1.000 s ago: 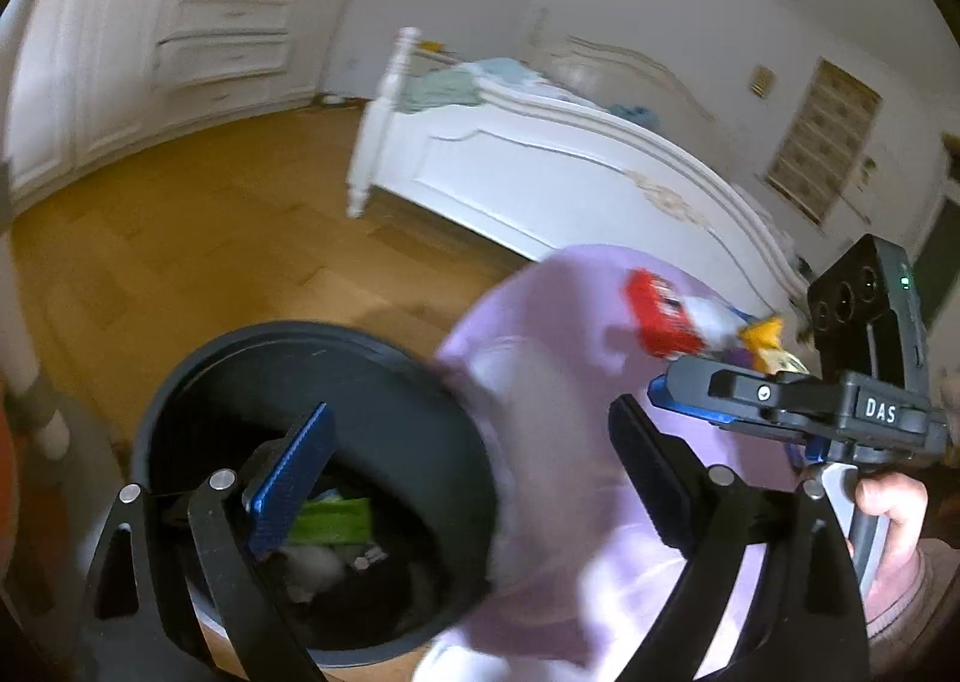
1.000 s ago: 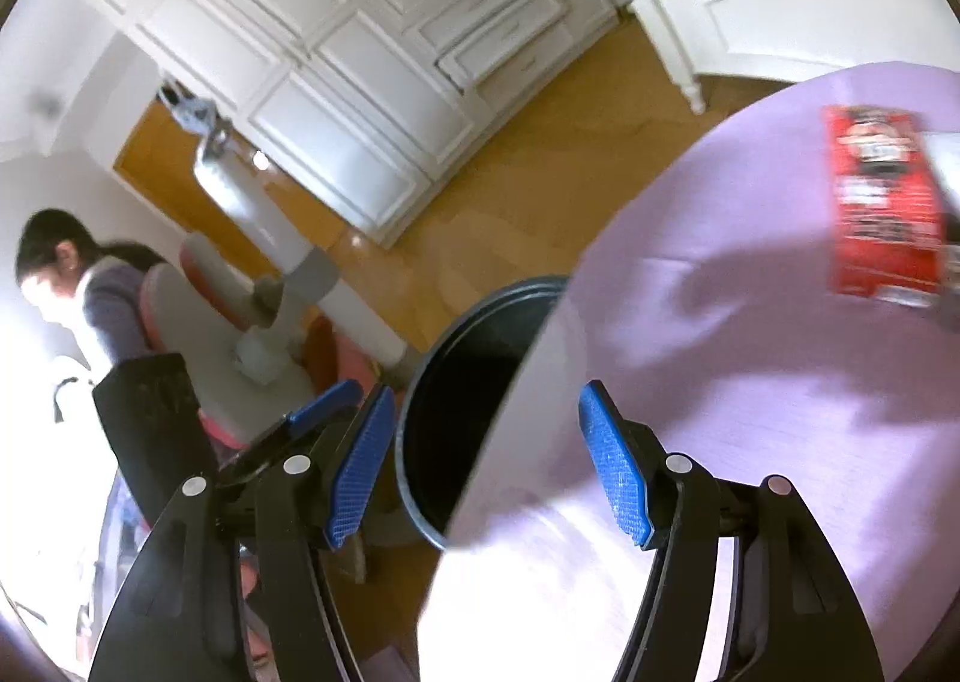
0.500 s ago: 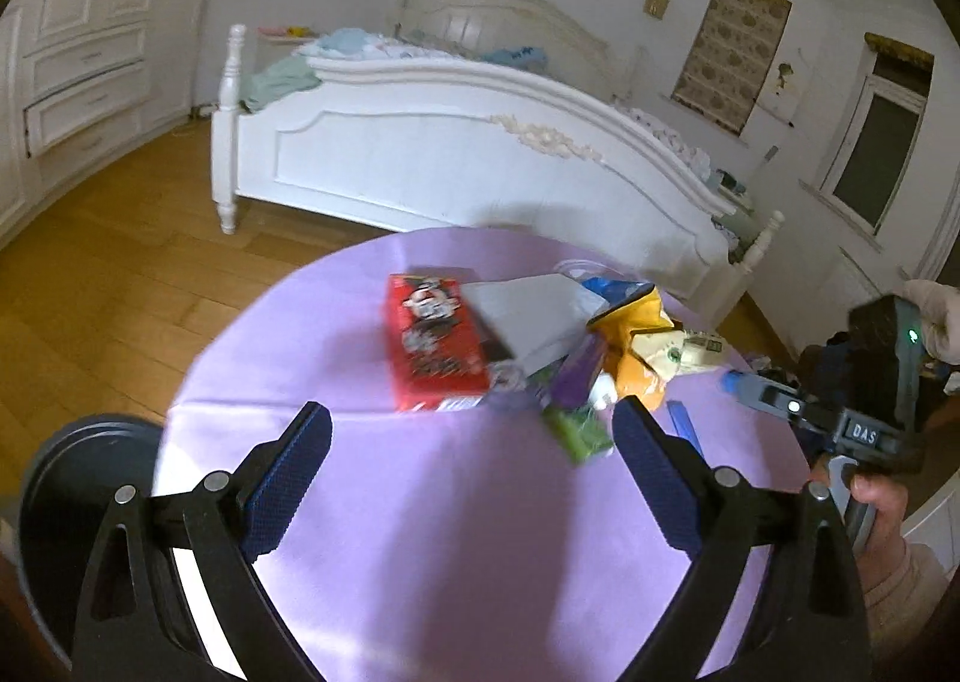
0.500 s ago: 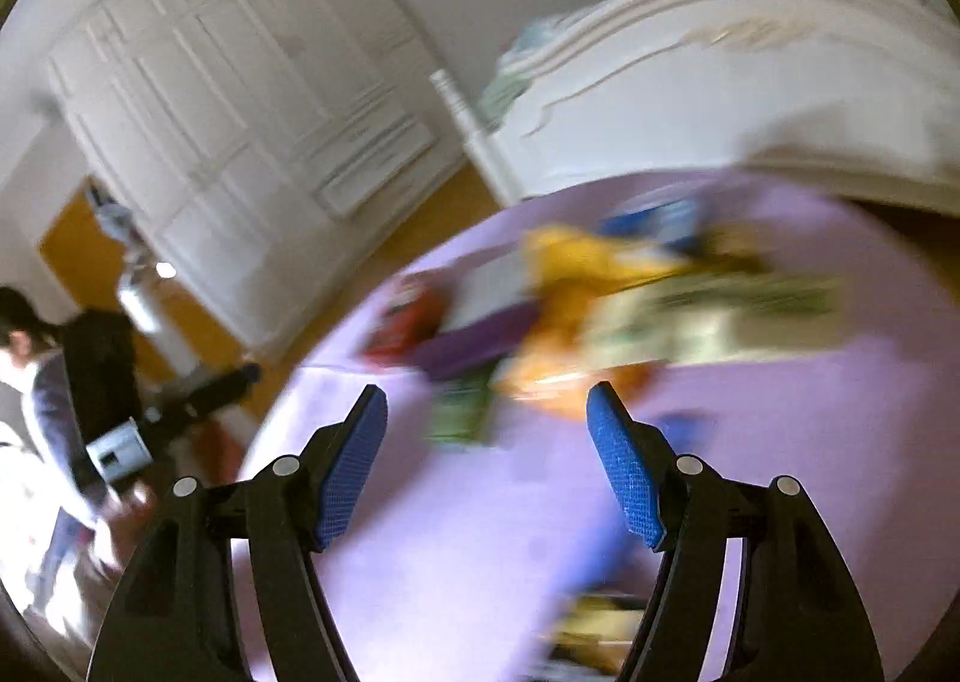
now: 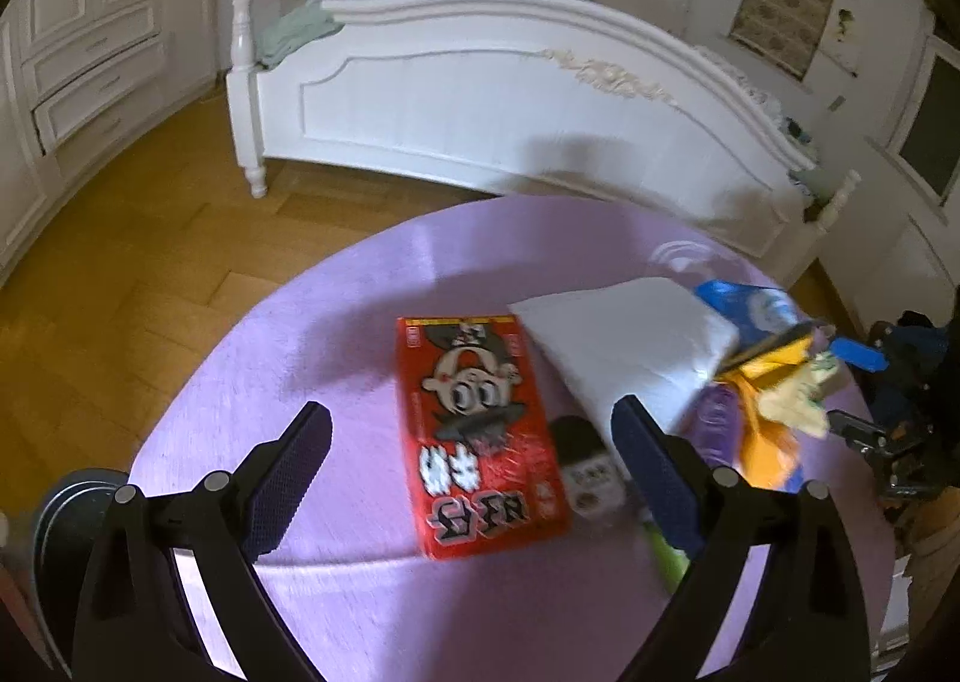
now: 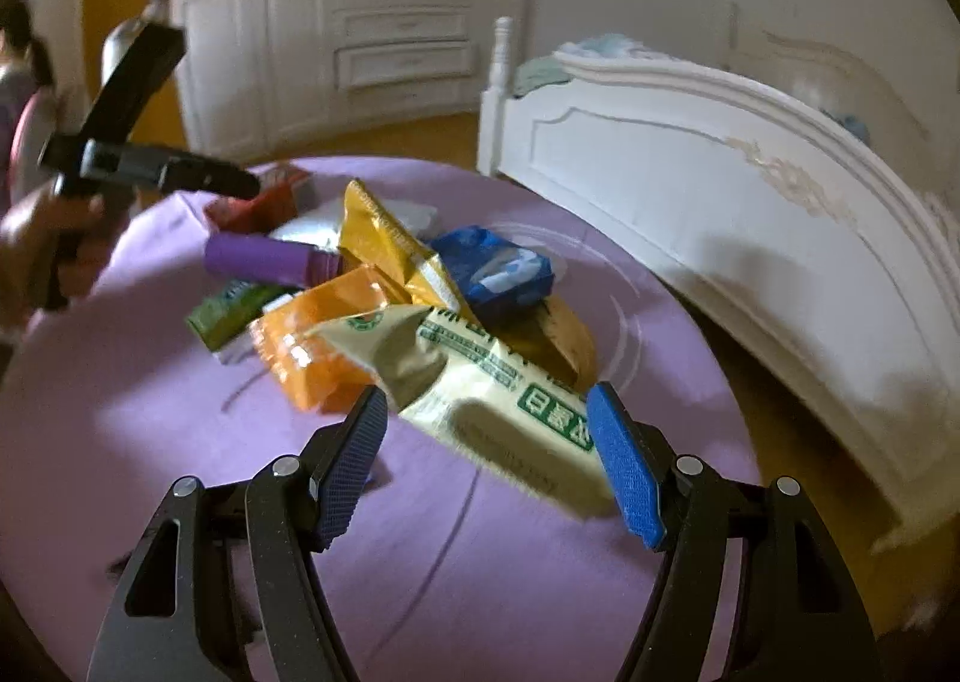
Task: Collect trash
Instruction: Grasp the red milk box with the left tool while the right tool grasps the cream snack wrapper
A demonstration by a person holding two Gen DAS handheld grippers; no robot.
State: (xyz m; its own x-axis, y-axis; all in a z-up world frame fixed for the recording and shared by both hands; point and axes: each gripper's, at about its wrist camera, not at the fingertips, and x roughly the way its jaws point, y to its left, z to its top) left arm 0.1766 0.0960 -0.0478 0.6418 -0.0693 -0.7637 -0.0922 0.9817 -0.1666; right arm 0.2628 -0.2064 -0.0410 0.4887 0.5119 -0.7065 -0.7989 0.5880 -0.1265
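Pile barely dented: flat red snack box [image 5: 480, 430], cream wipes pack [image 6: 510, 400], and orange, blue and purple wrappers lie on the round lilac table [image 5: 336, 334]. Left gripper [image 5: 474, 478] and right gripper [image 6: 486, 460] gape, empty. Black bin [image 5: 66, 514] at table edge.

Green "日" box on cream packet [image 6: 510, 400]

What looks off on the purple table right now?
Wrappers lie heaped at the table's far side, not laid flat: a cream packet with a torn-open end leans on an orange pouch, and a blue pack sits tilted on top. The red box lies flat, apart.
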